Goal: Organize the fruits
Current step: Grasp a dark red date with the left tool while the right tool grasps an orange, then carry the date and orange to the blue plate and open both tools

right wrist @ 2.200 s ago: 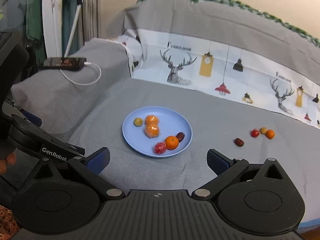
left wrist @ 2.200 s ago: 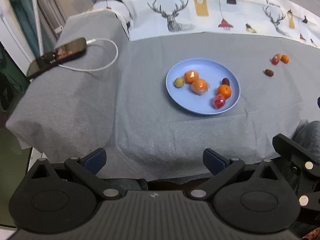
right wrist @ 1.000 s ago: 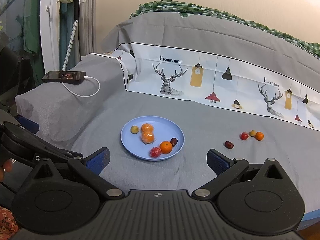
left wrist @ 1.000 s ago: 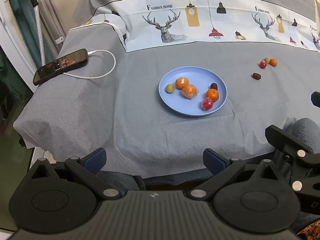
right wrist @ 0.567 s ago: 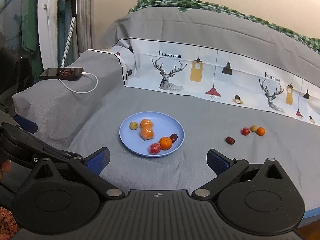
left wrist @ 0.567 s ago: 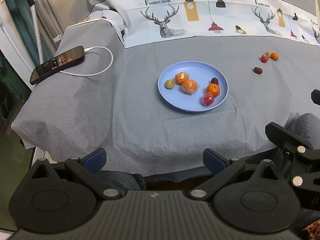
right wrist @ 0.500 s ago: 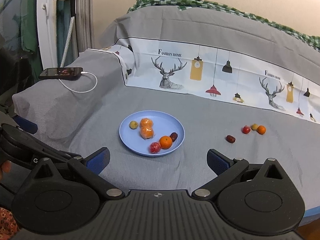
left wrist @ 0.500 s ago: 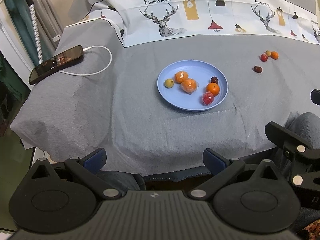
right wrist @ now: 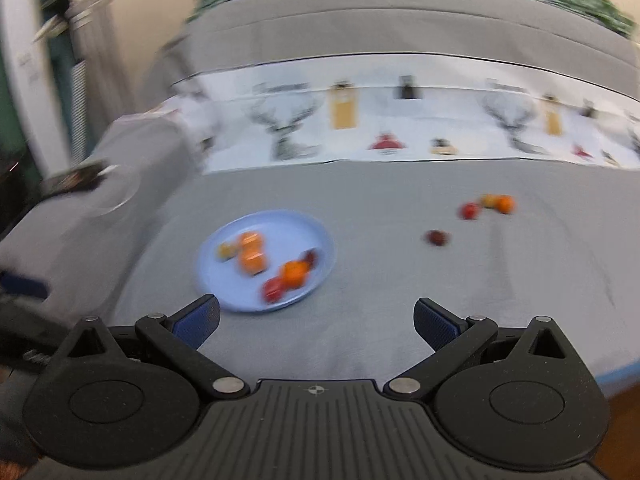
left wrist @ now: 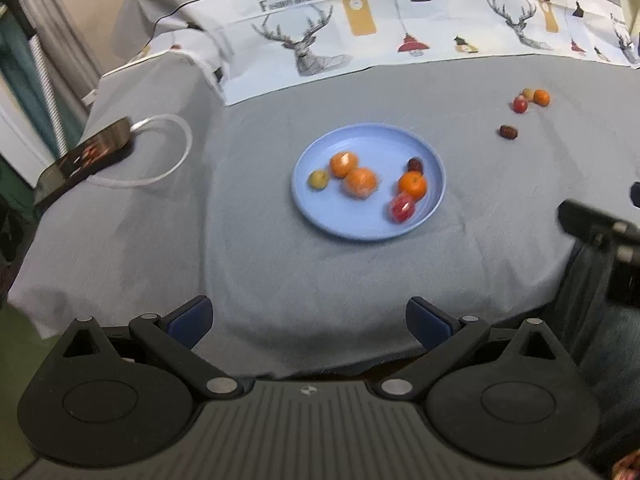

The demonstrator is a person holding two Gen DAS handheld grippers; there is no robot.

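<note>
A blue plate (left wrist: 376, 140) sits mid-table on the grey cloth and holds several fruits: oranges, a small yellow-green fruit (left wrist: 318, 179), a red fruit (left wrist: 402, 208) and a dark date. It also shows in the blurred right wrist view (right wrist: 280, 224). To its right on the cloth lie a dark date (left wrist: 508, 132) (right wrist: 437, 237), a red fruit (left wrist: 520, 104) (right wrist: 469, 211), a yellowish fruit and a small orange (left wrist: 541, 97) (right wrist: 505, 204). My left gripper (left wrist: 309, 316) is open and empty, near the table's front edge. My right gripper (right wrist: 316, 317) is open and empty, short of the plate.
A phone (left wrist: 82, 158) with a white cable (left wrist: 168, 160) lies on the raised left side. A deer-print cloth (left wrist: 360, 28) covers the back. The right gripper's body (left wrist: 600, 232) shows at the left wrist view's right edge. The table's front edge drops off just beyond the left gripper.
Both grippers have moved forward toward the table, so the plate looks larger. The right wrist view is motion-blurred and has swung right. Both stay open; no fruit has moved.
</note>
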